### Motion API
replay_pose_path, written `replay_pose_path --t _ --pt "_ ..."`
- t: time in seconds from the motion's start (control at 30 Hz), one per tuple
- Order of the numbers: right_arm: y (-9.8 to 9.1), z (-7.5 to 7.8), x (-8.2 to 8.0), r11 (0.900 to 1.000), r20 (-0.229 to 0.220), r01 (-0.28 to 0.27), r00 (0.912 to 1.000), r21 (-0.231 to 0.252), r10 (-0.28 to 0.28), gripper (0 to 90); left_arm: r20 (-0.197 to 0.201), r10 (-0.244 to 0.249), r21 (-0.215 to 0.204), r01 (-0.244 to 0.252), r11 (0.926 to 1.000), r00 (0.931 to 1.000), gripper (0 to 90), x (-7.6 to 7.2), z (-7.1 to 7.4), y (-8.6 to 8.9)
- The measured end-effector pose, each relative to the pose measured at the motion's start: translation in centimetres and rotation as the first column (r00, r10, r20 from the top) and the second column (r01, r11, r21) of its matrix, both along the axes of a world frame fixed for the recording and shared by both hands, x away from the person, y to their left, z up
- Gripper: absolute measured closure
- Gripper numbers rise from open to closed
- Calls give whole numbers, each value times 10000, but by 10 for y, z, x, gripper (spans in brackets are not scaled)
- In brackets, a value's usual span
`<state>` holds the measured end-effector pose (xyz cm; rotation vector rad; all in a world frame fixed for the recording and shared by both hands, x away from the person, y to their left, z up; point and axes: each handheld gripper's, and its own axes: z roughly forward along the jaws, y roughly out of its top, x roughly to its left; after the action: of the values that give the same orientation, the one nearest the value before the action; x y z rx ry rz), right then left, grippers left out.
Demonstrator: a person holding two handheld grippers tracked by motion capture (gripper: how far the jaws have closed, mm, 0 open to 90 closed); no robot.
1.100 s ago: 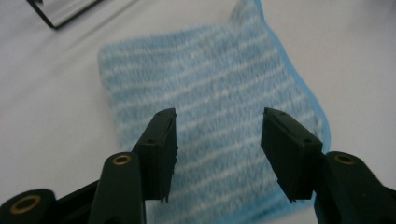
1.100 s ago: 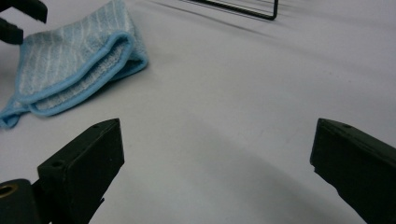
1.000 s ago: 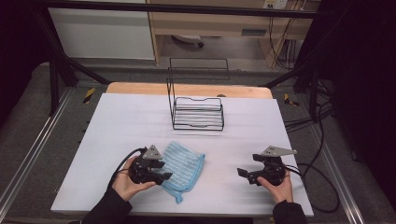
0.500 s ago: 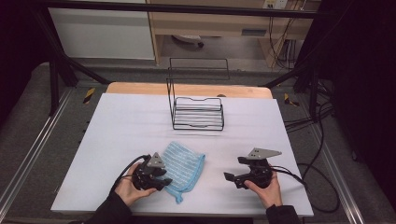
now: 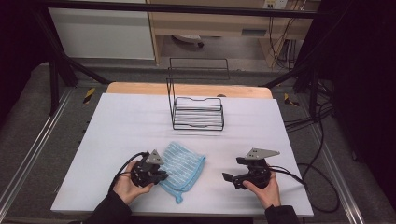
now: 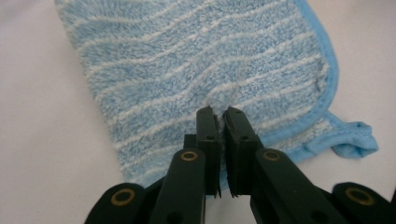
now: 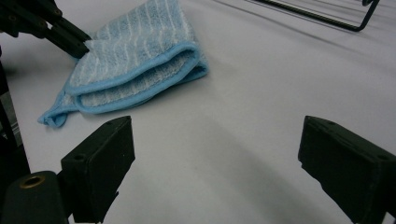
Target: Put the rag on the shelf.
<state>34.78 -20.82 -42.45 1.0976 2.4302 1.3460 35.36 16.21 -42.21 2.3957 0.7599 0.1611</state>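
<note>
The left gripper has just closed, pinching the folded blue striped cloth, the right gripper gapes empty nearby (wire rack beyond).

Grey floor, dark surroundings, wooden bench behind white table.

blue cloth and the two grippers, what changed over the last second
The left gripper has just been closing and now pinches the top layer of the blue cloth. The right gripper slid left toward the cloth, jaws open with nothing between them. The cloth stayed folded in place, and the wire rack did not move.
</note>
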Motion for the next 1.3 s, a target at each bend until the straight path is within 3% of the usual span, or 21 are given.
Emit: replay_pose_path --t 0.13,0.23,0.3,0.43,0.53,0.67,0.77,0.93,1.03,1.2,1.3 --pt "0 -1 1 10000 -28 -44 10000 -53 44 107 -127 -60 -135 58 9999 9999 855 3 8 10" --pt "1 -1 0 10000 -98 -43 9999 -37 43 104 -341 -154 -13 154 9999 9993 855 5 11 19" --pt "1 -1 0 10000 -104 -55 9999 -26 55 101 -504 -220 148 228 9996 9985 855 6 10 24" --pt "2 -1 1 10000 -92 -12 10000 27 12 98 -515 -198 -109 192 9998 9985 836 4 1 22" --pt "5 -1 2 10000 -7 60 10000 8 -60 101 -250 -28 -475 16 9989 9997 730 3 -3 20" --pt "20 1 5 9990 66 322 9995 326 -324 146 298 569 -1187 -530 9915 9979 542 4 8 28" --pt "39 3 10 9983 132 407 9991 422 -413 206 575 1145 -1623 -1039 9813 9918 452 6 12 38" --pt "73 0 19 9980 36 579 9983 271 -580 342 353 1646 -1361 -1584 9779 9857 386 13 1 51" --pt "89 -8 28 9976 -44 687 9976 -29 -687 490 273 1787 -1223 -1741 9771 9835 378 15 -5 54" --pt "98 -16 37 9973 -358 730 9967 -126 -734 799 274 1926 -1178 -1882 9750 9809 376 16 -8 55" --pt "97 -14 41 9970 -222 755 9969 -155 -758 847 300 1997 -1243 -1946 9730 9794 388 17 -8 56"
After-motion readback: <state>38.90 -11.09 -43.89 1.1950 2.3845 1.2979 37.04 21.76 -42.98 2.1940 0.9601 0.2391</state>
